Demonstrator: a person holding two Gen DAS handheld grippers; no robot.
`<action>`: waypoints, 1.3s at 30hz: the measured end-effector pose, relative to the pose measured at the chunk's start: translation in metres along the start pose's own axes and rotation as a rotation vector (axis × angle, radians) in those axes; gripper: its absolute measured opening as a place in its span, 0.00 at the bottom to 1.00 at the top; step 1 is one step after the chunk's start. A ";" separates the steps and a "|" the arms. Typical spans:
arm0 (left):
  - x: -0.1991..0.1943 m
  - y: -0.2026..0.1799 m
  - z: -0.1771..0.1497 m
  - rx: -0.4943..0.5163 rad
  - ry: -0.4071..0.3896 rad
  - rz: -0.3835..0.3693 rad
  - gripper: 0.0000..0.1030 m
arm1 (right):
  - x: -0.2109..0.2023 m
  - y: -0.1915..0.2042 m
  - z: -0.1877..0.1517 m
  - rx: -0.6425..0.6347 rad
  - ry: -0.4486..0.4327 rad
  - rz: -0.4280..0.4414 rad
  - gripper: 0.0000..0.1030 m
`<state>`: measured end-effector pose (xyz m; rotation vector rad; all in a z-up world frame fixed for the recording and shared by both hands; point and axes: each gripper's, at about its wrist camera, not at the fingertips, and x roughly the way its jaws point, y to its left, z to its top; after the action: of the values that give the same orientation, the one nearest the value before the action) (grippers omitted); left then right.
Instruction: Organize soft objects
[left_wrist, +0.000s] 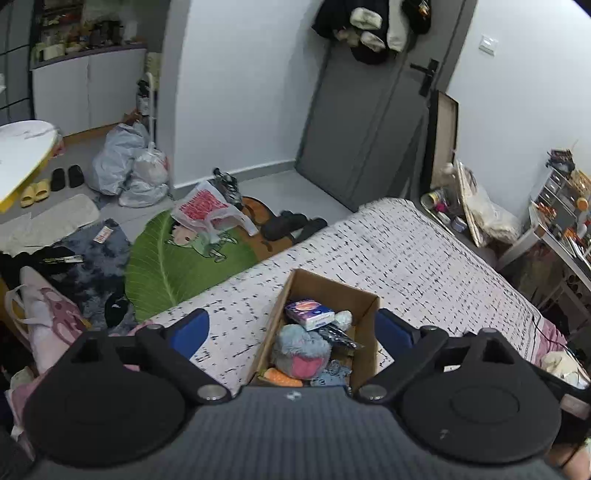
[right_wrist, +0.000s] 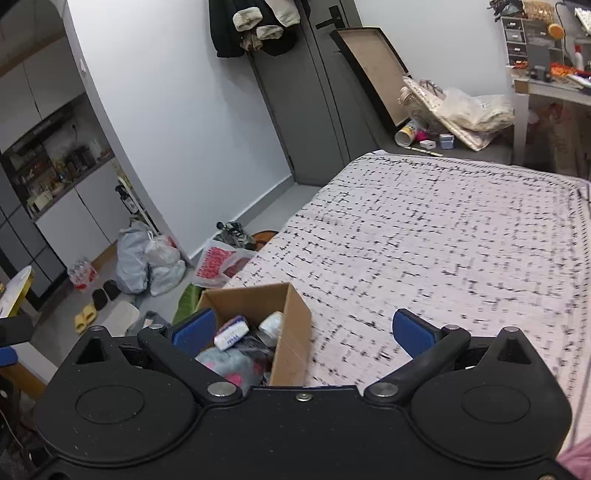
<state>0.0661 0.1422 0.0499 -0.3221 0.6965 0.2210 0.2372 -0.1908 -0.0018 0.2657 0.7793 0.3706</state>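
Patterned bed with open cardboard box near its edge

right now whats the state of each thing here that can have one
left tool: open, nothing between its pads
right tool: open, empty
cardboard box: open-topped, upright on the bed, holding soft items
tissue pack: lying on top of the box's contents
blue and pink plush toy: inside the box
grey door: shut, clothes hanging at its top
bed: covered by a checked sheet
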 end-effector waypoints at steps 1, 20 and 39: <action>-0.004 0.002 -0.002 -0.009 -0.003 0.007 0.94 | -0.006 0.000 0.000 -0.004 0.001 -0.005 1.00; -0.106 0.013 -0.028 0.046 -0.073 -0.001 0.96 | -0.117 0.011 -0.007 0.015 -0.082 0.027 1.00; -0.134 -0.020 -0.077 0.149 -0.035 -0.110 0.99 | -0.197 -0.003 -0.048 -0.012 -0.083 0.016 1.00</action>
<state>-0.0731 0.0836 0.0870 -0.2132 0.6542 0.0696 0.0742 -0.2719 0.0884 0.2744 0.6931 0.3772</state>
